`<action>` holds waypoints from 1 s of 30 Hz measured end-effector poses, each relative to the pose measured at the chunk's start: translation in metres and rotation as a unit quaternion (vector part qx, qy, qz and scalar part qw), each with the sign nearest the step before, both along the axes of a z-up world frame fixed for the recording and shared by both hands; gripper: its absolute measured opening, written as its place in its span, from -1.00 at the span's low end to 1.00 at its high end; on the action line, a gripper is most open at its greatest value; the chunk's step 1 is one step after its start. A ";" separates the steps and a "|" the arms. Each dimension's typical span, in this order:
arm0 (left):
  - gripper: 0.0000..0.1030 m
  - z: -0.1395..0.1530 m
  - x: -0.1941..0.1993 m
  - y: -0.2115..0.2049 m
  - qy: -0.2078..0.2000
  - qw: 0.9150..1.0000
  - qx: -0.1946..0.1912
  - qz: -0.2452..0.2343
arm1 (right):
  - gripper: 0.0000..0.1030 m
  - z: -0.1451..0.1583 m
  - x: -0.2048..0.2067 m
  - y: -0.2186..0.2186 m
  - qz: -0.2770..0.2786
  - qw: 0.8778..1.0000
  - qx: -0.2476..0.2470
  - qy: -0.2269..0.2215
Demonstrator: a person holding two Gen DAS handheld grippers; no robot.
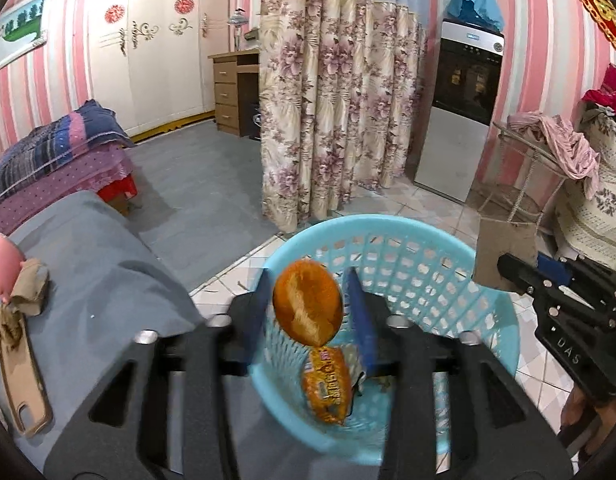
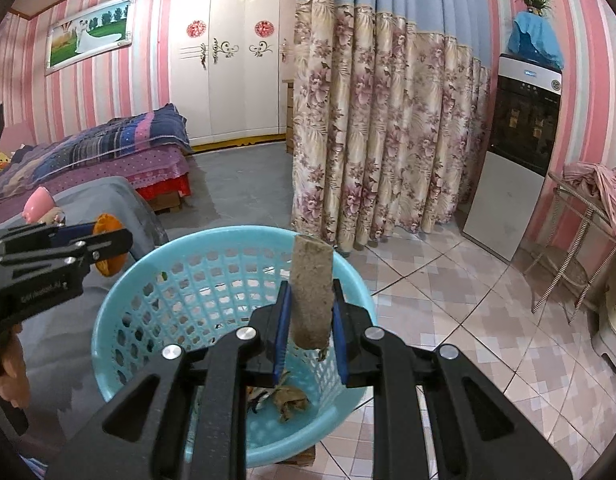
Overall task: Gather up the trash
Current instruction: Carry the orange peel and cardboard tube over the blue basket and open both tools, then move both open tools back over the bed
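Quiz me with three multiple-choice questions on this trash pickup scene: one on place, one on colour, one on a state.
1. The orange wrapper is: A over the basket; B in a sink; C on a shelf.
2. The basket is: A red; B light blue; C white.
3. The right gripper is: A open, empty; B shut on the cardboard strip; C unseen.
Answers: A, it hangs over the opening; B, its mesh wall is light blue; B, both pads press the strip.
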State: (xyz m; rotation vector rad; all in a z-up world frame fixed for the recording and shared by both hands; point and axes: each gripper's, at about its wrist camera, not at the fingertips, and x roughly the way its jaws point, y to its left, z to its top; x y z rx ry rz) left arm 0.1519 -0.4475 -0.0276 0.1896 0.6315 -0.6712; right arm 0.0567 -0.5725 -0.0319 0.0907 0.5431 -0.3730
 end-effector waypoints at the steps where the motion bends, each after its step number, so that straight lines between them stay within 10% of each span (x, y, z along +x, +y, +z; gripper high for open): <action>1: 0.49 0.001 0.001 -0.002 -0.001 1.000 0.004 -0.003 | -0.62 0.000 0.000 -0.003 -0.002 1.000 0.002 -0.001; 22: 0.81 0.008 0.023 0.105 -0.018 0.994 -0.002 0.104 | -0.52 -0.017 0.036 0.026 0.001 1.000 0.013 0.015; 26: 0.82 0.005 0.024 0.125 -0.013 0.993 -0.006 0.121 | 0.32 -0.021 0.043 0.031 -0.007 1.000 0.009 0.018; 30: 0.82 0.007 0.023 0.141 -0.019 0.991 -0.003 0.132 | 0.56 -0.021 0.041 0.034 -0.014 1.000 -0.007 0.022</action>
